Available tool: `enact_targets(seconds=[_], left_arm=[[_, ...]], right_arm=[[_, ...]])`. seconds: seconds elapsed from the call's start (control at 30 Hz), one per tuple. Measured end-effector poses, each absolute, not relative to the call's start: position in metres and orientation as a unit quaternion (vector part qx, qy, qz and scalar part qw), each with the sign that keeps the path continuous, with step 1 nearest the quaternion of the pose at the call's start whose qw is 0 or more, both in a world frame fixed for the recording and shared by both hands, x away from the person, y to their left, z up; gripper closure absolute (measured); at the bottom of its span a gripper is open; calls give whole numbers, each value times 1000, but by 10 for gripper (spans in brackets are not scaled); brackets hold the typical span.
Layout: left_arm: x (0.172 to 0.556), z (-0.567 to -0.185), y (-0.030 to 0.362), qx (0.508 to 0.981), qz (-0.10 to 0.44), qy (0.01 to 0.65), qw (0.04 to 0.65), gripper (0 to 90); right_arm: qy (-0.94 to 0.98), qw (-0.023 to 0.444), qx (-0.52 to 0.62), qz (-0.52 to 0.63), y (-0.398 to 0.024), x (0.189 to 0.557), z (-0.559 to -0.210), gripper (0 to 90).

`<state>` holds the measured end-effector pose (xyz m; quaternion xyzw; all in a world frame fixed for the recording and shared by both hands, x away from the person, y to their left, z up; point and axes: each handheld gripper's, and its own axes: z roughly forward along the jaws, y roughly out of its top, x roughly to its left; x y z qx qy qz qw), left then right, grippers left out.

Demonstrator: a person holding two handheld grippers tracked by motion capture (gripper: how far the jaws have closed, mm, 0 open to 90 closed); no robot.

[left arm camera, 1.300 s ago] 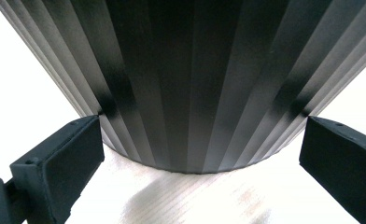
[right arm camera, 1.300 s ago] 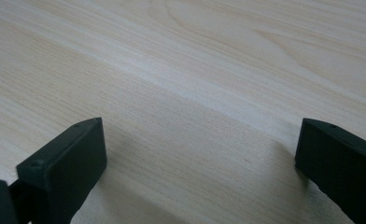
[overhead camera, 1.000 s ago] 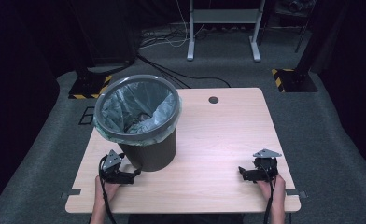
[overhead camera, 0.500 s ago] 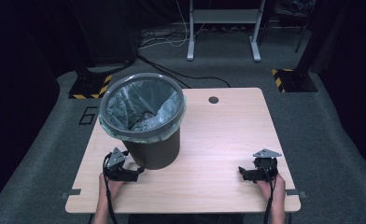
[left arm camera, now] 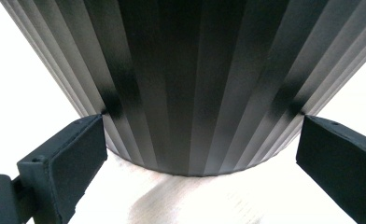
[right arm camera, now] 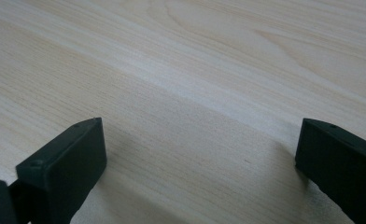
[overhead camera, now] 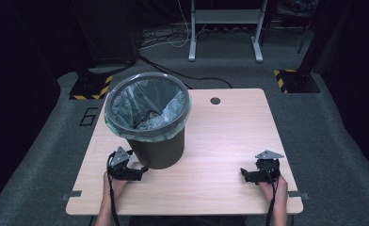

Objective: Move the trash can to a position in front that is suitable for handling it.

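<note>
A dark ribbed waste bin (overhead camera: 156, 151) with a grey rim and a pale plastic liner (overhead camera: 166, 101) stands on the left half of the wooden table (overhead camera: 220, 141). My left gripper (overhead camera: 141, 170) lies at the bin's near-left foot, pointing right. In the left gripper view it (left arm camera: 190, 158) is open, its jaws straddling the bin's ribbed wall (left arm camera: 190, 84) and touching it on both sides. My right gripper (overhead camera: 244, 174) rests on the table near the front right corner. It (right arm camera: 195, 163) is open, with bare wood between its jaws.
A round cable hole (overhead camera: 215, 100) sits near the table's far edge. Something crumpled (overhead camera: 147, 118) lies at the bottom of the liner. Beyond the table are a metal stand (overhead camera: 225, 28), cables and yellow-black striped feet (overhead camera: 291, 80) on grey carpet.
The bin has slid to the right across the table, and my left gripper has followed it at its base. The right gripper has stayed put.
</note>
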<state>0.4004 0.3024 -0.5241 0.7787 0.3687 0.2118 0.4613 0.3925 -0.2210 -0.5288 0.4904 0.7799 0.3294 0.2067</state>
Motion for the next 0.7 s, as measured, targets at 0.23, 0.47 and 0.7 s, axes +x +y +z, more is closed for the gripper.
enact_targets(seconds=[0.23,0.47,0.7], left_arm=[[403,-524,301,776,208,367,470,21],[405,-524,299,776,206,365,471,25],[407,-524,297,780,211,359,467,28]], right_arm=[[780,207,490,329,-221,392,-529,9],[780,206,491,330,-221,392,-529,9],[780,206,491,329,-221,392,-529,9]])
